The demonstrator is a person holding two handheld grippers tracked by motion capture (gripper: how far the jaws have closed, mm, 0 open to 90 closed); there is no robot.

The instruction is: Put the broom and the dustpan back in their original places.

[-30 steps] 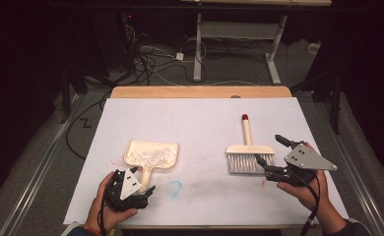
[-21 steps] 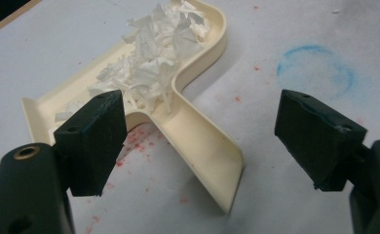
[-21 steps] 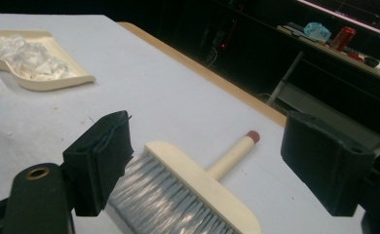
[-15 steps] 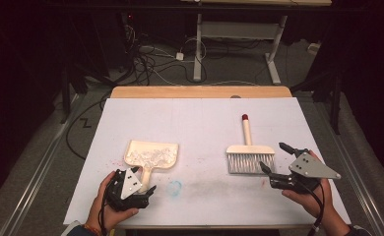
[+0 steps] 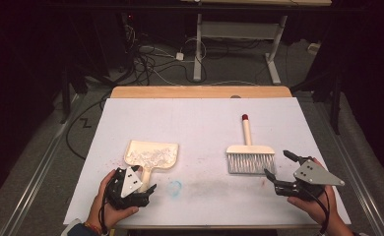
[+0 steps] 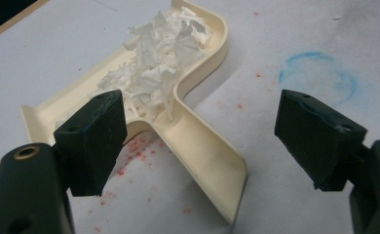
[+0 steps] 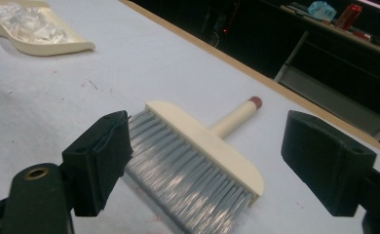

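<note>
The cream plastic dustpan (image 5: pixel 151 154) lies flat on the left half of the white-covered worktop (image 5: pixel 200 123), its pan heaped with white shredded paper scraps (image 6: pixel 156 68) and its short handle pointing toward the person. The left tongs (image 6: pixel 200 141) are released, jaws spread wide on either side of that handle without touching it; in the high view they (image 5: pixel 148 189) sit just at the handle's end, held in the person's left hand (image 5: pixel 112 206). A faint blue ring mark (image 5: pixel 175 187) and reddish specks stain the worktop near the dustpan. Well apart to the right lies the cream hand brush with grey bristles and a red-tipped handle (image 5: pixel 249 152), bristles toward the person. The right tongs (image 5: pixel 278 169) are also released, jaws wide, just beside the bristles and clear of them.
</note>
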